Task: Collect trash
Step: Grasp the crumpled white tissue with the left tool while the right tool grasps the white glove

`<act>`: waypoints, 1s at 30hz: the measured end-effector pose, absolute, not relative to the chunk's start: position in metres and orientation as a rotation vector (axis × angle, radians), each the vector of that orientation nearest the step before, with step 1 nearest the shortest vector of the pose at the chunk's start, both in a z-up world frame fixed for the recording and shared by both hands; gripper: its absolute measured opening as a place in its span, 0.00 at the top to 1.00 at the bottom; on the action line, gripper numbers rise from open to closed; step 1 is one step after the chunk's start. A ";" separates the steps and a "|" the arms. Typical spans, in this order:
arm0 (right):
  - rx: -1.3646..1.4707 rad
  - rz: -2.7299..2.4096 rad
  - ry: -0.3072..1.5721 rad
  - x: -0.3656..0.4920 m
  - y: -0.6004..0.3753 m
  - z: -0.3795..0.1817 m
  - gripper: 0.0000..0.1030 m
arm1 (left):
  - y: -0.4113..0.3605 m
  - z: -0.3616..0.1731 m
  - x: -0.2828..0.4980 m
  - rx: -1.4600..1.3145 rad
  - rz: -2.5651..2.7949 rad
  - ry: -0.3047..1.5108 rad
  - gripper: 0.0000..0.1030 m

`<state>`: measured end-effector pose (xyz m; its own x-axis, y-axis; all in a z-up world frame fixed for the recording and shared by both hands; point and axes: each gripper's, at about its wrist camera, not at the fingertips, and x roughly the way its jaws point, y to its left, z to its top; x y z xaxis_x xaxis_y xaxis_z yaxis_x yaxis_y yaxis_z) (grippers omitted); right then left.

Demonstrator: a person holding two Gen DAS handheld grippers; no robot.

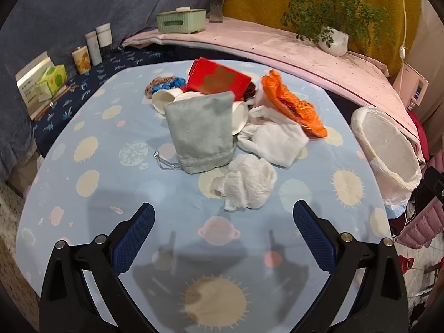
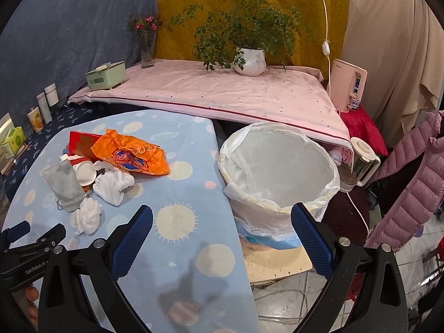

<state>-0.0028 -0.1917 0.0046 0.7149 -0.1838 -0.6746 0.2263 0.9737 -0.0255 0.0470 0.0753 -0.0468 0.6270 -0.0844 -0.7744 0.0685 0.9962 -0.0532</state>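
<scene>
Two pairs of tongs hang over the near part of the worktop (image 1: 83, 166), both spread wide and holding nothing. The left tongs (image 1: 223, 220) sit above bare blue cloth, with the crumpled white tissue (image 1: 247, 183) just beyond their tips. Behind the tissue the trash is heaped toward the far edge: a grey drawstring pouch (image 1: 202, 133) leaning on white paper cups (image 1: 166, 98), a white cloth (image 1: 274, 138) beside it, an orange plastic bag (image 1: 291, 102) to the right and a red packet (image 1: 219, 79) at the back. A broad band of open cloth runs along the left edge and across the near edge, free of things.

From the right wrist view, the right tongs (image 2: 222, 223) straddle the worktop's right edge, one finger over the cloth and the other in front of the lined bin (image 2: 277, 172). The bin stands just off that edge on a board, its mouth open, with a pink-covered shelf (image 2: 222, 94) behind it. Between the heap and the right edge lies open patterned cloth.
</scene>
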 end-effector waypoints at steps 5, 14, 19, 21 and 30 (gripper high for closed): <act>0.072 -0.189 0.768 0.019 -0.178 -0.007 0.09 | 0.073 -0.064 0.066 -0.055 -0.151 0.938 0.08; 0.096 -0.108 0.801 0.053 -0.153 -0.023 0.16 | 0.057 -0.087 0.100 -0.091 -0.222 0.992 0.33; 0.086 -0.061 0.836 0.073 -0.133 -0.033 0.24 | 0.068 -0.090 0.106 -0.140 -0.256 1.013 0.65; 0.085 -0.036 0.861 0.081 -0.125 -0.040 0.29 | 0.072 -0.087 0.106 -0.152 -0.264 1.005 0.71; 0.129 0.101 0.943 0.115 -0.088 -0.065 0.53 | 0.096 -0.071 0.100 -0.171 -0.255 0.974 0.73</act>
<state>0.1153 -0.0879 -0.0653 0.5839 0.1423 -0.7992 -0.0295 0.9876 0.1542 0.1002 0.0959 -0.0713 0.5361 -0.2887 -0.7932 0.1364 0.9570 -0.2561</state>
